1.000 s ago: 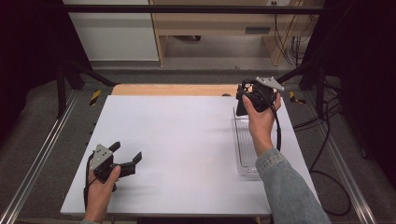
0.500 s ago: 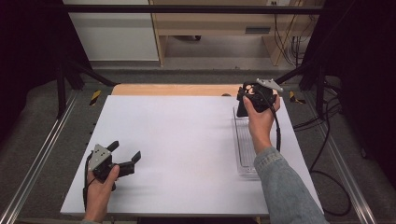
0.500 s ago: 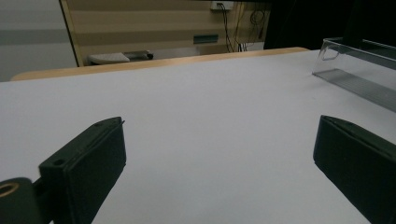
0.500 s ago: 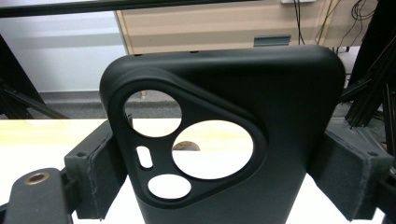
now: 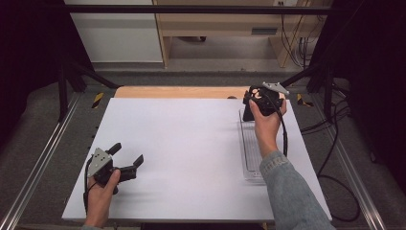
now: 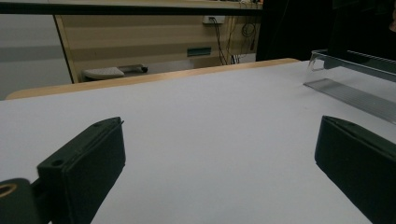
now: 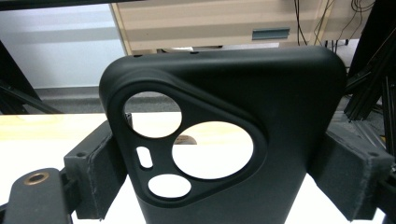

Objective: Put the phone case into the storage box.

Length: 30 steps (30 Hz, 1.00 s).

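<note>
Right gripper view: your right gripper (image 7: 219,186) is clamped on the black phone case (image 7: 224,140).
You hold it upright at the far right of the white surface (image 5: 191,143), over the far end of the clear tray (image 5: 249,148). Your left gripper (image 5: 128,157) rests near the front left, jaws spread with nothing between them.

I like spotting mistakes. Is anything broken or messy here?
Nothing stands out. The right claw holds a whole black phone case upright, the clear tray lies flat, and the white table looks clean.
</note>
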Motion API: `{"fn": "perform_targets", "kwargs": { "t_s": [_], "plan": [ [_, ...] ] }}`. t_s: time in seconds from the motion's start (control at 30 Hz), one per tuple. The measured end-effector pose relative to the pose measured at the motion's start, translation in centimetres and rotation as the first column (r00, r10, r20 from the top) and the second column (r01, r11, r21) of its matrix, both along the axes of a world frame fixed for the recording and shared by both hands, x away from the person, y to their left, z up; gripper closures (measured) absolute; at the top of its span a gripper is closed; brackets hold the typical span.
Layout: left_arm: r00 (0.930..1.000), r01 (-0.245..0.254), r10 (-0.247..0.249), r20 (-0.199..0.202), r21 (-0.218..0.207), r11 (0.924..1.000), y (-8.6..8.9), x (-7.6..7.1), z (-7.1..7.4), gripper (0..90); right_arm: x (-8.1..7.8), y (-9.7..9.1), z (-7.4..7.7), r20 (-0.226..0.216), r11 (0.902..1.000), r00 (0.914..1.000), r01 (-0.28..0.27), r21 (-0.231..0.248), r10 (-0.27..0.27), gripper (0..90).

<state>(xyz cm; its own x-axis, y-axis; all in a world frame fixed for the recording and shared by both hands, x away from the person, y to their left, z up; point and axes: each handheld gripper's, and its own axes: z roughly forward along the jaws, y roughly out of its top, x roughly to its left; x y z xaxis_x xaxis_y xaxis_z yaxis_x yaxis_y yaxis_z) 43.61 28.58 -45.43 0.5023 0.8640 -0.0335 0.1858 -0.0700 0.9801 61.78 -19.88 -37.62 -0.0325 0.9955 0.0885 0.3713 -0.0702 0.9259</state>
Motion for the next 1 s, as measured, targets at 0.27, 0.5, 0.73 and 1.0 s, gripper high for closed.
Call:
{"fn": "perform_targets", "kwargs": {
  "t_s": [0.27,0.5,0.73,1.0],
  "plan": [
    [1.0000,0.008,-0.008,-0.001,0.005,1.0000,-0.1,0.0,0.0,1.6,0.5,0.0,-0.7,-0.013,0.9999,0.9999,0.012,-0.005,-0.012,13.1],
    [0.9999,0.015,-0.015,0.000,0.006,0.9999,-0.4,0.0,0.0,1.6,0.9,-0.2,-1.3,-0.023,0.9998,0.9995,0.021,-0.003,-0.021,13.1],
    [0.9998,0.018,-0.018,0.001,0.011,0.9998,-0.5,0.0,0.0,1.6,0.9,-0.2,-2.0,-0.033,0.9996,0.9991,0.027,0.000,-0.027,13.1],
    [0.9997,0.026,-0.026,-0.003,0.021,0.9994,-0.7,-0.1,0.0,1.6,1.1,0.0,-2.3,-0.040,0.9995,0.9987,0.031,0.000,-0.031,13.1]
  ]
}}
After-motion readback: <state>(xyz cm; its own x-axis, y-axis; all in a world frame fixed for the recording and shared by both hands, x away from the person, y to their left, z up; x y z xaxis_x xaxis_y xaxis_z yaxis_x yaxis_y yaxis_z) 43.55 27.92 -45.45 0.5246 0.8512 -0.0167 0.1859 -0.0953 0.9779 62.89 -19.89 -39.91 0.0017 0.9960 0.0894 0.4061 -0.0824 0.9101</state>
